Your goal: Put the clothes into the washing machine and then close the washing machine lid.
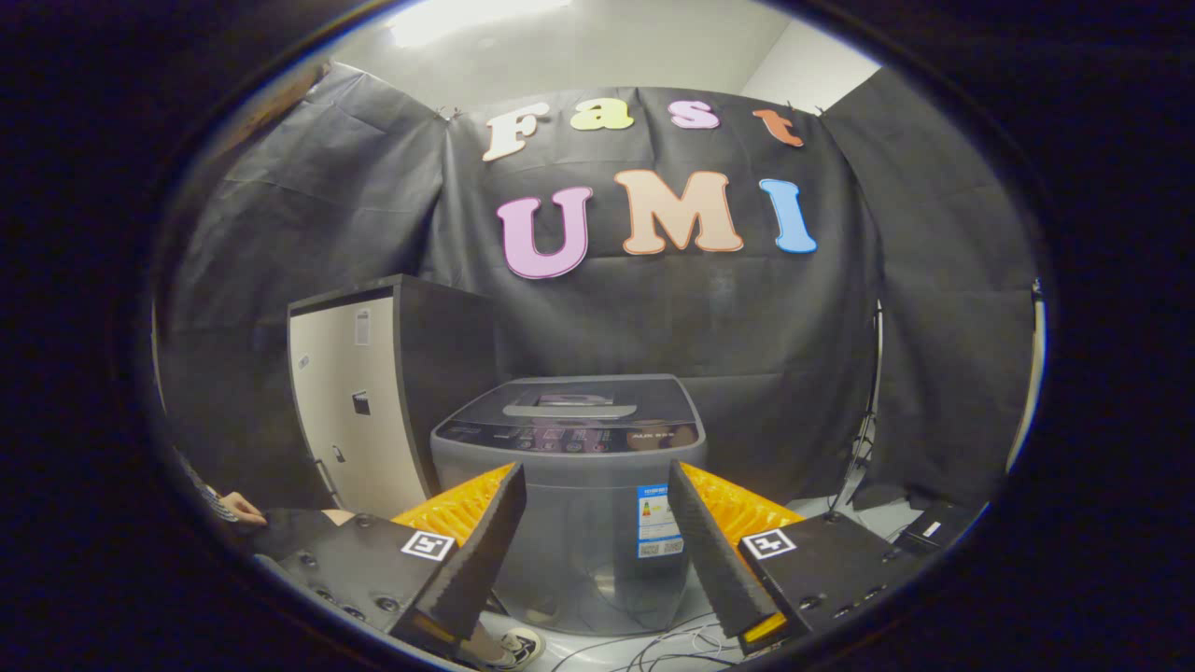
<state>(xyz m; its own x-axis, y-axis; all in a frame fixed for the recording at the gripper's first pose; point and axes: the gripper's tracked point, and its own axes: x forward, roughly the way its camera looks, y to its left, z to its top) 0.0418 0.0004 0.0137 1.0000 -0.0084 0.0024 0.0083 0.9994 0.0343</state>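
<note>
gripper view | fingers [597, 551] apart, empty | washing machine [569, 485] lid down, base cut off

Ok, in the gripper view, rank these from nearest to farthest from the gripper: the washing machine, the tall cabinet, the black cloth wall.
1. Washing machine: straight ahead of the open gripper, seen between its fingers, lid closed.
2. Tall cabinet: beside the machine on its left, set slightly farther back.
3. Black cloth wall: behind both, the backdrop.

Gripper-mounted camera faces level ahead at the washing machine [569, 485], standing near.
</note>
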